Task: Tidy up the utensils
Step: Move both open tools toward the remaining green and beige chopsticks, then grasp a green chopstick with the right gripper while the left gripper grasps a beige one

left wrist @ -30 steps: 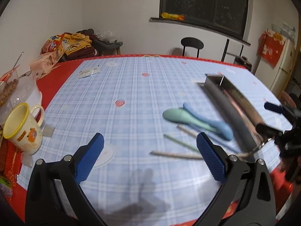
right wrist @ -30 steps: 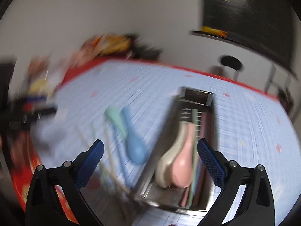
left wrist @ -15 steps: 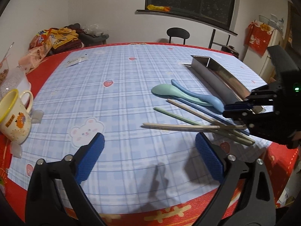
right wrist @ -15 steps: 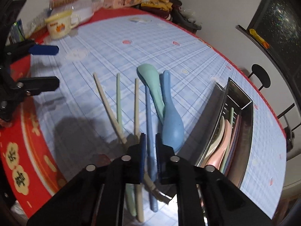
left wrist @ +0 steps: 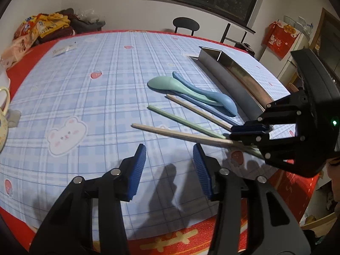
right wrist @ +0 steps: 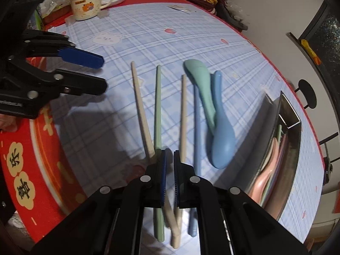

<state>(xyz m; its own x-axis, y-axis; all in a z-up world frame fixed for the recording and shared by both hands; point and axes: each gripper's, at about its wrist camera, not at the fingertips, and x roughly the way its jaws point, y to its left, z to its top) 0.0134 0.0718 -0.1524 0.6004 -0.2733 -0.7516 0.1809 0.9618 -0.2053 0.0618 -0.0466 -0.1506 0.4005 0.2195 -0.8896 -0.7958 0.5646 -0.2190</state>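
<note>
From the left wrist view, the left gripper [left wrist: 169,165] hangs over the near edge of the worktop [left wrist: 102,97], which wears a blue plaid cloth; its blue-padded fingers [left wrist: 138,167] are closing with nothing between them, only bare cloth below. Beyond them lie a beige chopstick [left wrist: 170,132], a green chopstick [left wrist: 180,118], a second beige chopstick [left wrist: 195,110], a mint spoon [left wrist: 167,84] and a blue spoon [left wrist: 212,95] crossing it, all just beside a long steel tray [left wrist: 231,72]. The right gripper [left wrist: 244,132] reaches in from the right, its fingers drawn together over the near ends of the chopsticks. From the right wrist view, the right gripper [right wrist: 169,163] points steeply down with its fingers nearly touching; whether they pinch anything I cannot tell, though chopstick ends show beneath them. The beige chopstick [right wrist: 141,110], green chopstick [right wrist: 157,106], second beige chopstick [right wrist: 183,110], a blue chopstick [right wrist: 197,127], mint spoon [right wrist: 201,85] and blue spoon [right wrist: 222,142] fan out ahead. The steel tray [right wrist: 295,140] on the right holds pink and cream utensils. The left gripper [right wrist: 99,74] sits at left, and a yellow-rimmed mug [right wrist: 86,5] stands at the far edge.
</note>
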